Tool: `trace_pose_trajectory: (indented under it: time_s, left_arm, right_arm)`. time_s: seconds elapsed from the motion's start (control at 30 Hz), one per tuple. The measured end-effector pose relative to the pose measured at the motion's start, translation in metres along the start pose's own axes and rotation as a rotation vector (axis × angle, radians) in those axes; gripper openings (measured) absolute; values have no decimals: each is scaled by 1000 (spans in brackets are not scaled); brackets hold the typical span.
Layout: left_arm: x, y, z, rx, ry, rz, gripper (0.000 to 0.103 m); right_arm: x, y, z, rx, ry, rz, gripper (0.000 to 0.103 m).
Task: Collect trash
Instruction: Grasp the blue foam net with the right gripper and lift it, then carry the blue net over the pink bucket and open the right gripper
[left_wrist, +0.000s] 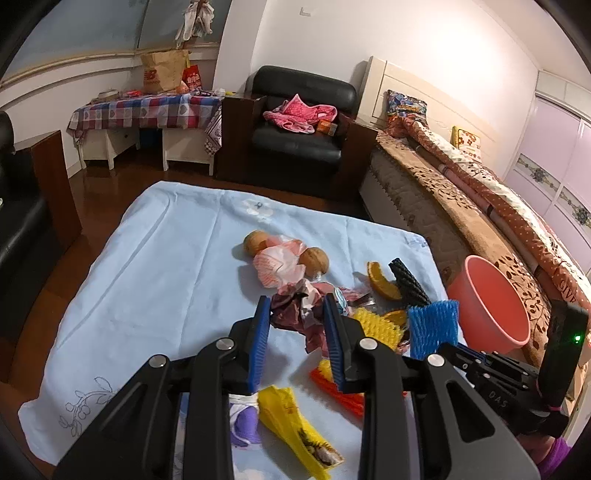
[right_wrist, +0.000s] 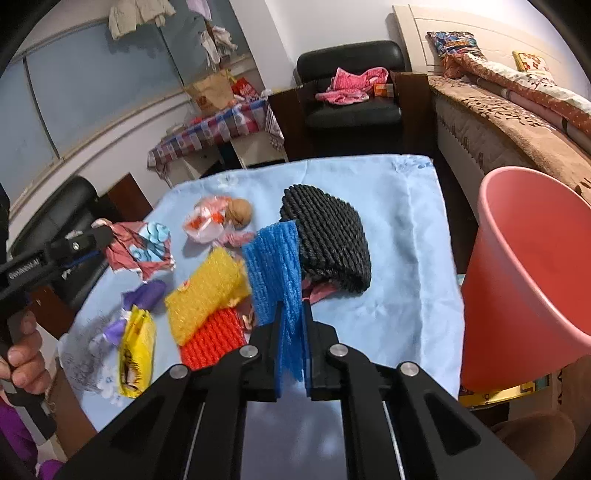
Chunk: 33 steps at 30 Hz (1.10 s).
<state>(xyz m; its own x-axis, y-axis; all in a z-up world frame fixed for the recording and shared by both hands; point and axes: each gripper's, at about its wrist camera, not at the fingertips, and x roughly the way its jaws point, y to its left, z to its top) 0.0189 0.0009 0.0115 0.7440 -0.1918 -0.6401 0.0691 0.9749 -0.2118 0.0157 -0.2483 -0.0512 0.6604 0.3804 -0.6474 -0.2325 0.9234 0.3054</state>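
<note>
Near worktop's (right_wrist: 424, 280) right edge, my right gripper (right_wrist: 293, 314) pinches blue foam net (right_wrist: 275, 266), bucket (right_wrist: 532, 280) w/in reach; left gripper (left_wrist: 295, 314) wide open around crumpled wrapper (left_wrist: 295, 310).

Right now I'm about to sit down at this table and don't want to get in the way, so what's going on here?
A person is clearing trash off the blue-clothed table with two handheld grippers. The right gripper is shut on a blue foam net, with the pink bin just to its right. The left gripper is open, its fingers either side of a crumpled reddish wrapper. Walnuts, peel, other foam nets and wrappers lie on the cloth.
</note>
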Motion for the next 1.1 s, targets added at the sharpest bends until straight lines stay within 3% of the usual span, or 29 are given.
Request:
trace_pose_trajectory:
  time_s: [0.33,0.63,1.1]
  left_arm:
    - [-4,-46,12,56,-33,-95,29]
    - [9,-111,19,124,-29,-206,29]
    - [47,-225,15,274,9,-336,29]
  right_arm:
    - [-53,-27,16,60,-124,-12,7]
    - [-100,-74,23,105,-235,-185,7]
    - [-127,-156,12,249,-261,-341,7]
